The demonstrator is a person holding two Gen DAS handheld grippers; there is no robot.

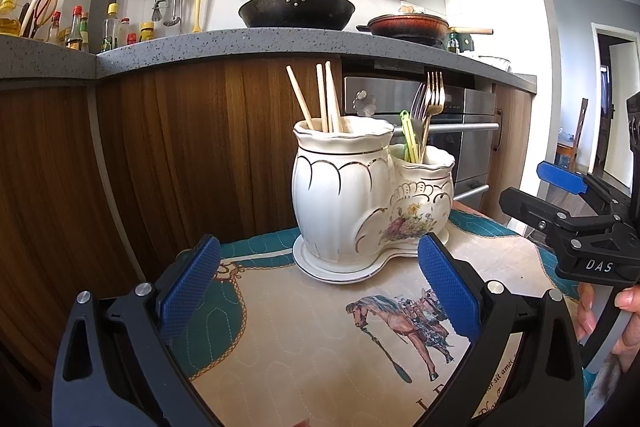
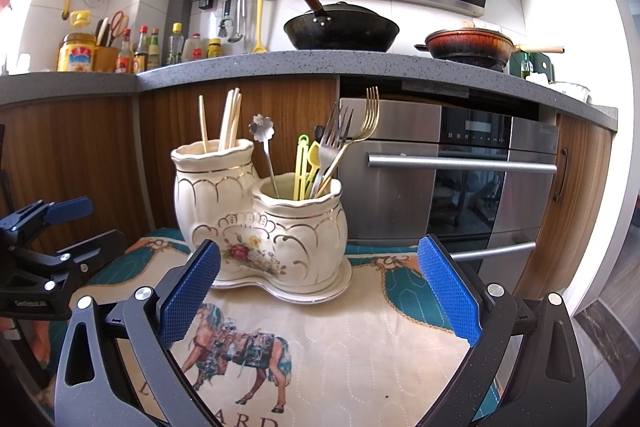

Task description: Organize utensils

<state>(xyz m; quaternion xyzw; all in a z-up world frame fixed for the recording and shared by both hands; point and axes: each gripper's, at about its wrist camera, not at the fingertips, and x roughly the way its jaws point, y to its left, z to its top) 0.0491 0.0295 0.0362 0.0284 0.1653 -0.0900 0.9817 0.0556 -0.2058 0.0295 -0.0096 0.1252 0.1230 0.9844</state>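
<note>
Chopsticks (image 2: pixel 228 119) stood in the taller pot of the ceramic holder (image 2: pixel 260 223), forks (image 2: pixel 344 139) in the lower pot at its 3 o'clock, so sorting looked nearly done. Nothing loose showed on the desk (image 2: pixel 340 347). Left gripper (image 1: pixel 320 291) and right gripper (image 2: pixel 320 291) hovered empty, jaws wide.

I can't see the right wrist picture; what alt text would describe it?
A white two-pot ceramic holder stands on a horse-print mat, chopsticks in the taller pot, forks in the shorter. The open right gripper frames it, with the left gripper at the left edge.
</note>
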